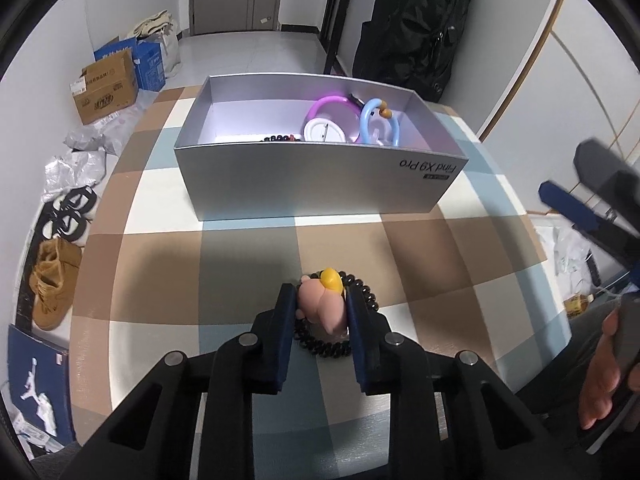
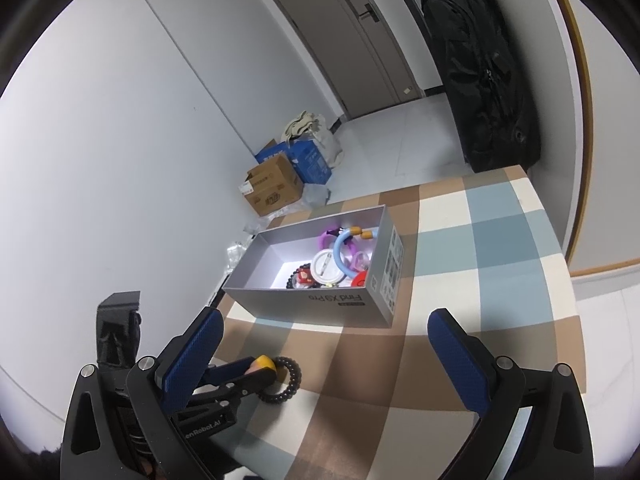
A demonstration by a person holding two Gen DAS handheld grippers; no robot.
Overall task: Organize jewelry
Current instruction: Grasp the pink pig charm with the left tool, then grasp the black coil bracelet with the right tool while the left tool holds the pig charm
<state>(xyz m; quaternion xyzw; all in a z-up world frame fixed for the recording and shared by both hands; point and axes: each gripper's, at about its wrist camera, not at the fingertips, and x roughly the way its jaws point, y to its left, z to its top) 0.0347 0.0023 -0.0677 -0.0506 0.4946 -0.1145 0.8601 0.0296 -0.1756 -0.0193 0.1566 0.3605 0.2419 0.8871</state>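
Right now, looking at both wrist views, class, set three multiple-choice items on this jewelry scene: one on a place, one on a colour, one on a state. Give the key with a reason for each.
1. Where does the black coil bracelet lie?
A. inside the silver box
B. on the checked tablecloth, in front of the box
C. on the floor

2. What colour is the charm gripped on the bracelet?
A. green with a white top
B. all black
C. pink with a yellow top

3. How do the jaws of the two grippers stand?
A. left shut on the charm, right open and empty
B. both open
C. right shut on the charm, left open

Key: B, the bracelet rests on the tablecloth short of the silver box; C, pink body, yellow cap; A, the left gripper clamps the charm while the right gripper stands wide apart.
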